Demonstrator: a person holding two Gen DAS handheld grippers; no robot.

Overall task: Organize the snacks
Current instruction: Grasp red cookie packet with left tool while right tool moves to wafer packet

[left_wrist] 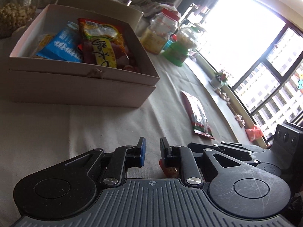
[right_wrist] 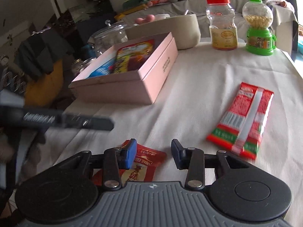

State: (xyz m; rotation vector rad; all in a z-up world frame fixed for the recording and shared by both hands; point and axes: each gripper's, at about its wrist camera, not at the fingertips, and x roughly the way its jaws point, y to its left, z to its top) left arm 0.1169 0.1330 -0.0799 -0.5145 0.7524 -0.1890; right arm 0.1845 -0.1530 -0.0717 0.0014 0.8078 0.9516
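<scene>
The right gripper – fingers apart, straddling the near quail-egg packet's corner – may pinch only foil and slip; left gripper's fingers stand slightly apart, empty.

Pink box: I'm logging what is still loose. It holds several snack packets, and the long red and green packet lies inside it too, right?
Not quite. The pink box does hold several packets, but the long red and green packet lies outside it on the tablecloth, as the right wrist view shows.
</scene>
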